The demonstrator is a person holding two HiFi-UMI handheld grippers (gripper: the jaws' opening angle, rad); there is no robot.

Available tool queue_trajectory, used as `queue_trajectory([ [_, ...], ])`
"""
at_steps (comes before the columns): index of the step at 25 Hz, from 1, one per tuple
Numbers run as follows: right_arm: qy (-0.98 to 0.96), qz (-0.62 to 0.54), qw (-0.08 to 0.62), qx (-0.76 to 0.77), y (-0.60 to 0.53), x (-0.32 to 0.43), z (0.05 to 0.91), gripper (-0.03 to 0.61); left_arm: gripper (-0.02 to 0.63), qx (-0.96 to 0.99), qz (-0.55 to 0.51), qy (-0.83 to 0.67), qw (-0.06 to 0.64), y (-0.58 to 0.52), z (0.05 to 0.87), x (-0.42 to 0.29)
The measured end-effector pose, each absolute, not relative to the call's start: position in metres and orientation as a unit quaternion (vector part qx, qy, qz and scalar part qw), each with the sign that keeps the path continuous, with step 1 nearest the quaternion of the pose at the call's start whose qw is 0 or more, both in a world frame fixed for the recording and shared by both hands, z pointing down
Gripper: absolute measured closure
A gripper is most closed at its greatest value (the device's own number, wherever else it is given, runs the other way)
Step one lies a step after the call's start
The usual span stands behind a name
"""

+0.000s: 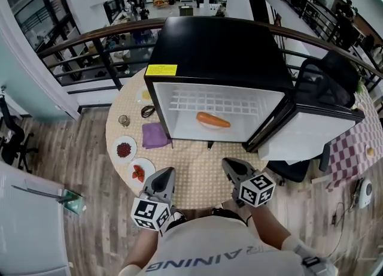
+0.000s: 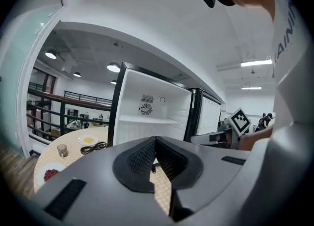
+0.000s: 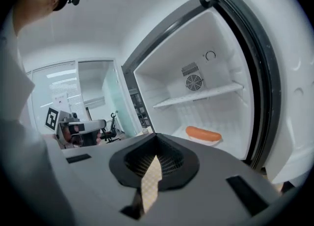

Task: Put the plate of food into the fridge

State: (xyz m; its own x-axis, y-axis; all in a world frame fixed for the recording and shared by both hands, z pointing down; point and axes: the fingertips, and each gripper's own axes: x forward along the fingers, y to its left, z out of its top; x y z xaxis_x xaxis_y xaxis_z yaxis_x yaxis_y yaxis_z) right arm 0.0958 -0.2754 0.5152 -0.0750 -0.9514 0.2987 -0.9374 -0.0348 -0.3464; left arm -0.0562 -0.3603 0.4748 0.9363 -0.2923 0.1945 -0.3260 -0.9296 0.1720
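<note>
A black mini fridge [image 1: 221, 47] stands open on the round table [image 1: 197, 179]. On its floor lies a white plate with an orange sausage [image 1: 212, 121], which the right gripper view shows under the wire shelf as the plate of food [image 3: 202, 134]. My left gripper [image 1: 166, 175] hovers over the table's near edge, shut and empty; its tips [image 2: 156, 140] meet. My right gripper [image 1: 230, 165] is beside it in front of the fridge opening, shut on nothing [image 3: 156, 138].
The fridge door [image 1: 311, 134] swings out to the right. Left of the fridge lie a purple cloth [image 1: 155, 135], two plates of red food [image 1: 124, 149] [image 1: 139, 172], a small glass [image 1: 124, 120], a black cable [image 1: 147, 111] and a saucer [image 1: 143, 95]. A railing runs behind.
</note>
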Motion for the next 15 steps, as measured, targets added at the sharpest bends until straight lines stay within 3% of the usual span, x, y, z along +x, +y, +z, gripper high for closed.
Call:
queue_trajectory([
  [7, 0.686, -0.184, 0.034, -0.703, -0.266, 0.092, 0.469, 0.557, 0.604, 0.984, 0.079, -0.14, 0.079, -0.359, 0.463, -0.047],
  [15, 0.686, -0.212, 0.061, -0.693, -0.272, 0.091, 0.476, 0.557, 0.604, 0.984, 0.082, -0.133, 0.081, -0.354, 0.464, -0.044],
])
